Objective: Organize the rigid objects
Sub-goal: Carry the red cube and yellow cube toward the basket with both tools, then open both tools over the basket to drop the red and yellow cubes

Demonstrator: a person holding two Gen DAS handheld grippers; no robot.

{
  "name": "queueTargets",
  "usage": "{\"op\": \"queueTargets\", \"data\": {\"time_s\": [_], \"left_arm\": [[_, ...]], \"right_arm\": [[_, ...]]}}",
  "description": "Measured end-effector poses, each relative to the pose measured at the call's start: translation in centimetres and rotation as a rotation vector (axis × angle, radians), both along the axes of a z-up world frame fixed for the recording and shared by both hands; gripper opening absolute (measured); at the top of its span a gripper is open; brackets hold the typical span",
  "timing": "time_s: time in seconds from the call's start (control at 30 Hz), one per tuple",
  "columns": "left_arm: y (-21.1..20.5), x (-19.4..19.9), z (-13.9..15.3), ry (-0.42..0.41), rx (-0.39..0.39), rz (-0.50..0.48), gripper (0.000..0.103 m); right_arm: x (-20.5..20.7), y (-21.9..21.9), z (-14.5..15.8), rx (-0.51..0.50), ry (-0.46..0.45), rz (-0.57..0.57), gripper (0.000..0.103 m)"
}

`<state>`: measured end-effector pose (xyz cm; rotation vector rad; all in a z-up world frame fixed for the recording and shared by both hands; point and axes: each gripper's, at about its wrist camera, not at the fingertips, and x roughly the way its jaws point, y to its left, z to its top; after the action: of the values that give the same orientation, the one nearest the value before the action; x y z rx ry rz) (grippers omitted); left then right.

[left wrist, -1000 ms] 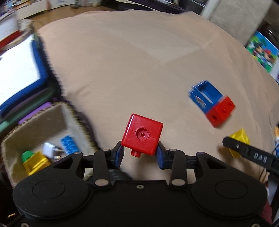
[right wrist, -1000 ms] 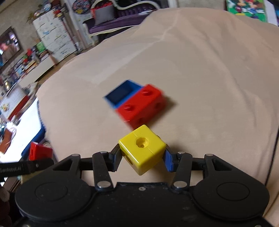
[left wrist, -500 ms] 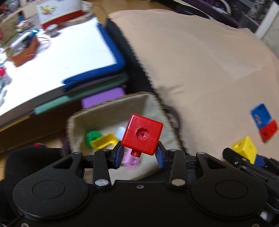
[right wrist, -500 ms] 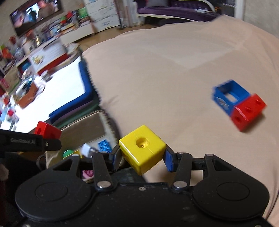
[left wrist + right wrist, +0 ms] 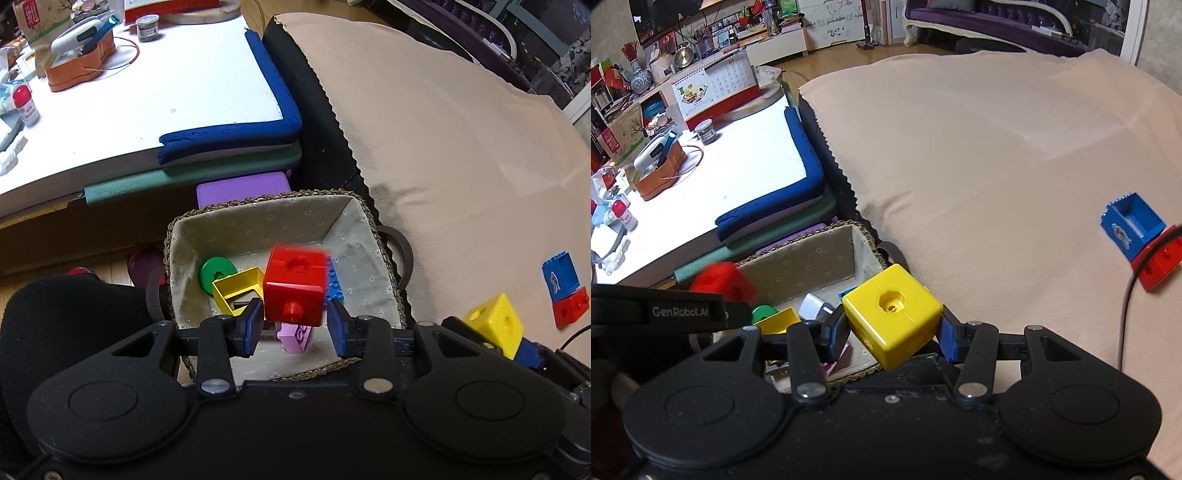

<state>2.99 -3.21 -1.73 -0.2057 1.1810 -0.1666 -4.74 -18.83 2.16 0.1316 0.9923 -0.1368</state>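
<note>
One red cube (image 5: 295,286) hangs blurred above your woven basket (image 5: 380,243), stud facing you, top hole tilted up. Your left gripper (image 5: 295,325) has its blue pads spread wider than the cube; the left pad looks to touch its lower corner, the right pad stands apart, so the fingers are open. One yellow cube (image 5: 892,314) sits pinched between the pads of your right gripper (image 5: 892,334), hole upward, one corner toward you, over the basket's near right corner. Inside the basket lie one green ring (image 5: 218,271), one yellow frame (image 5: 240,290), one blue plate (image 5: 334,284) and one pink brick (image 5: 297,336). On the beige cloth (image 5: 979,166), well apart, one blue block (image 5: 1132,225) touches one red brick (image 5: 1160,266).
</note>
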Motion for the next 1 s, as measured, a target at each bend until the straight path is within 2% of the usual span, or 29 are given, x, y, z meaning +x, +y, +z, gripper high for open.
{"op": "queueTargets", "data": {"time_s": [0.37,0.47,0.8,0.87,0.93,1.0], "left_arm": [[-0.2,0.7,-0.5,0.026,0.034,0.022,0.038],[-0.2,0.6,-0.5,0.020,0.049,0.030,0.038],[-0.3,0.7,-0.5,0.023,0.066,0.037,0.043],[-0.4,0.7,-0.6,0.023,0.072,0.036,0.047],[-0.5,0.6,-0.5,0.019,0.078,0.035,0.055],[-0.6,0.5,-0.5,0.012,0.087,0.033,0.055]], "right_arm": [[1.7,0.9,-2.0,0.012,0.032,0.030,0.049],[2.0,0.9,-2.1,0.010,0.025,0.020,0.060],[1.5,0.6,-2.1,-0.004,0.017,0.015,0.060],[1.4,0.5,-2.1,-0.007,0.020,0.011,0.060],[1.2,0.4,-2.3,-0.006,0.023,0.007,0.060],[1.1,0.3,-2.5,-0.003,0.030,0.003,0.060]]}}
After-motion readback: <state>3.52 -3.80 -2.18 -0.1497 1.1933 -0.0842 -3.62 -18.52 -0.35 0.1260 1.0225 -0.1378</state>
